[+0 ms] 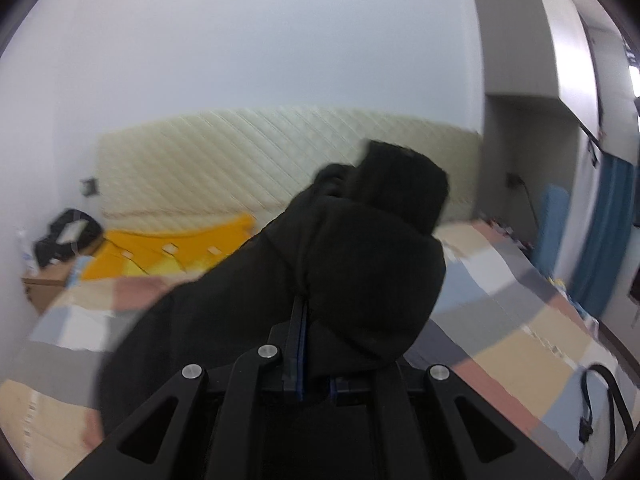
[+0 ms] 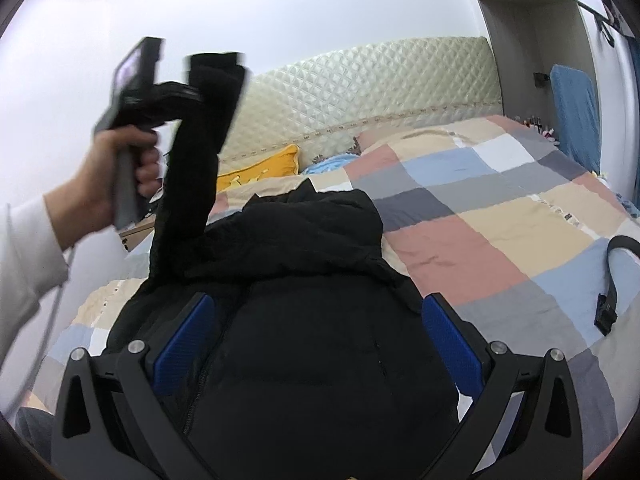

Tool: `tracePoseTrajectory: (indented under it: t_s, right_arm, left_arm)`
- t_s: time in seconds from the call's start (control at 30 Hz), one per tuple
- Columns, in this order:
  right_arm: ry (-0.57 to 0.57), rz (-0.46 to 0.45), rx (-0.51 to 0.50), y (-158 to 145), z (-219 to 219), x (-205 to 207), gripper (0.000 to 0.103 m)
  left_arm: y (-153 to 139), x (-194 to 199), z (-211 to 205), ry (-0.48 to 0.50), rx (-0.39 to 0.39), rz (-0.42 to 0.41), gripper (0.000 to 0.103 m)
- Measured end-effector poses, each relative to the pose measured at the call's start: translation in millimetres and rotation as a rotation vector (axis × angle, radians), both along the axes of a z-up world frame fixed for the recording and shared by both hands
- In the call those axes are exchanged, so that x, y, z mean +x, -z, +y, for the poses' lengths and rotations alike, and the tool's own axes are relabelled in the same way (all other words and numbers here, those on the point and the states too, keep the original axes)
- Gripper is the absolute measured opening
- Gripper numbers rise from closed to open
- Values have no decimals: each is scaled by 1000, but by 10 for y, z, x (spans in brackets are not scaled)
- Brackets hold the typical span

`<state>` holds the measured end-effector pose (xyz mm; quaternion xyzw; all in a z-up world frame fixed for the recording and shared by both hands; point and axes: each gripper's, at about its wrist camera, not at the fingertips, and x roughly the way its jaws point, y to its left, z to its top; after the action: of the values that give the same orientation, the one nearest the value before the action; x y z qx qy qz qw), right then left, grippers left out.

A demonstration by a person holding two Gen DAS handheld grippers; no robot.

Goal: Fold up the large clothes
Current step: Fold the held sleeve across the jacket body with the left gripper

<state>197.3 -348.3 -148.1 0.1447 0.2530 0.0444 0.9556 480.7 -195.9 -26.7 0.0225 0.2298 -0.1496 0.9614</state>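
A big black coat (image 2: 304, 300) lies on the bed (image 2: 480, 232), near the bed's front edge. The bed has a cover of many squares: pink, blue, grey, tan and white.

The left gripper (image 2: 196, 94) is held up high in a bare hand (image 2: 120, 172), above the left side of the bed. Its fingers are pinched tight on one sleeve (image 2: 200, 152) of the coat. The sleeve rises from the coat up to the gripper, and its cuff sticks up past the fingers. In the left wrist view the gripper (image 1: 312, 344) has black cloth bunched over its fingers, and the two blue pads sit very close with cloth between them.

The right gripper (image 2: 320, 340) is low over the body of the coat. Its fingers (image 2: 452, 344) are spread wide, one on each side of the coat. I cannot tell if the blue pads touch the cloth.

A yellow pillow (image 2: 260, 170) lies at the head of the bed, by the padded cream headboard (image 2: 360, 96). A black strap (image 2: 612, 280) rests near the right edge of the bed. A blue thing (image 2: 576, 116) stands by the wall past the bed's far right corner.
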Motion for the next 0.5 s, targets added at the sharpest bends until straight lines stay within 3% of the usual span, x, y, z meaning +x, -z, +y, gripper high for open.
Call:
tracePoseTrajectory:
  t_s: [0.3, 0.5]
  right_arm:
    - [12, 46, 40, 159, -50, 152, 103]
    - [-3, 63, 54, 244, 6, 227, 103]
  left_arm:
    - [1406, 218, -825, 94, 99, 174, 7]
    - [2053, 277, -854, 89, 111, 175, 7]
